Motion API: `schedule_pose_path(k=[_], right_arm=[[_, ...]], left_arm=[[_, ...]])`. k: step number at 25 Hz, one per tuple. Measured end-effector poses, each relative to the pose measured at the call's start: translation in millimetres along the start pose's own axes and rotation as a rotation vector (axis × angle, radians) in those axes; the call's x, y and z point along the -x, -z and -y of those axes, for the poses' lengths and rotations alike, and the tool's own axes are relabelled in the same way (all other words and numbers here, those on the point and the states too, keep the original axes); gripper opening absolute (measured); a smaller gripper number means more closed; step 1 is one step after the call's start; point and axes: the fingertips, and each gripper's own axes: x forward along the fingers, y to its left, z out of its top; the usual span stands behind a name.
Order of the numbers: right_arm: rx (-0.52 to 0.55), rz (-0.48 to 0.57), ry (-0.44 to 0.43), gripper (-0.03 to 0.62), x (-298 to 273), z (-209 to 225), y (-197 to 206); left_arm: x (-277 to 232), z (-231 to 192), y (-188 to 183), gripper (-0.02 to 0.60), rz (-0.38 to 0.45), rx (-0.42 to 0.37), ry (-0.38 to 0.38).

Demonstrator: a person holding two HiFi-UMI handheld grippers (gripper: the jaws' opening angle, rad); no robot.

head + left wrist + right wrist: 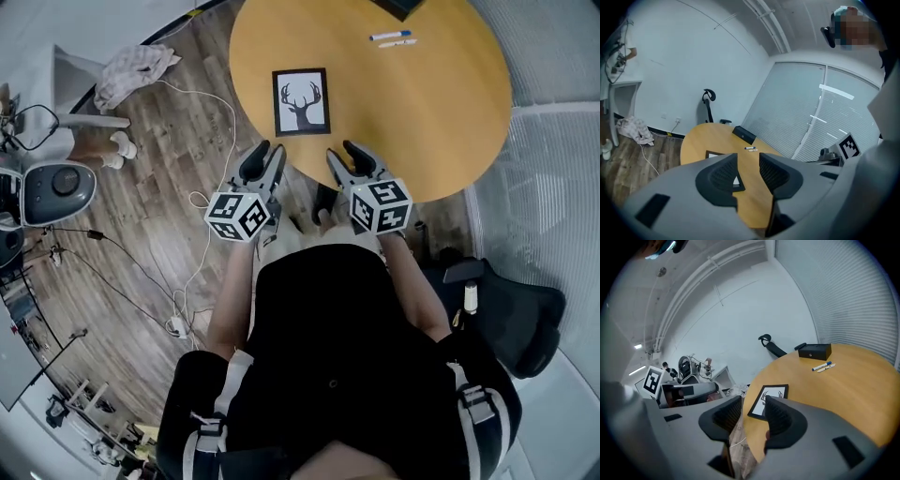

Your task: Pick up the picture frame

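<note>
Two empty claws, the left gripper (pixel 265 150) and the right gripper (pixel 349 150), hang spread at the round table (pixel 427 122) edge; the picture frame (pixel 301 101) lies flat just ahead between them, long axis pointing away, neither clearly nearer

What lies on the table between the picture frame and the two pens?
Nothing: only bare tabletop separates the picture frame from the pens, as the head view shows.

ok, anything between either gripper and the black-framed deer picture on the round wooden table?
Nothing visible. The black picture frame lies flat by the round wooden table's near edge, with bare tabletop in front of it; left gripper and right gripper hover open and empty at that edge.
</note>
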Motion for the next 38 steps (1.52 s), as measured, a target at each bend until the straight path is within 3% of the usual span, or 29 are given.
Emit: schedule_pose_path(k=[5, 18, 24, 27, 32, 38], right_arm=[[-0.057, -0.050, -0.018, 0.155, -34, 24, 5], [-0.062, -0.166, 0.079, 0.155, -128, 88, 34], [-0.073, -0.227, 0.124, 0.153, -173, 108, 51], [-0.062, -0.255, 0.158, 0.153, -190, 120, 56], [-0.055, -0.298, 0.195, 0.153, -207, 132, 65], [-0.061, -0.322, 0.239, 0.146, -222, 142, 71]], left_arm=[[-25, -22, 10, 0.166, -0.045, 0.029, -0.025], [-112, -110, 59, 0.227, -0.227, 0.033, -0.081], [-142, -139, 79, 0.227, -0.327, 0.029, -0.079], [-155, -150, 84, 0.227, -0.352, 0.034, -0.097], [-170, -168, 89, 0.227, -0.371, 0.112, -0.132], [-184, -174, 92, 0.227, -0.386, 0.091, -0.114]])
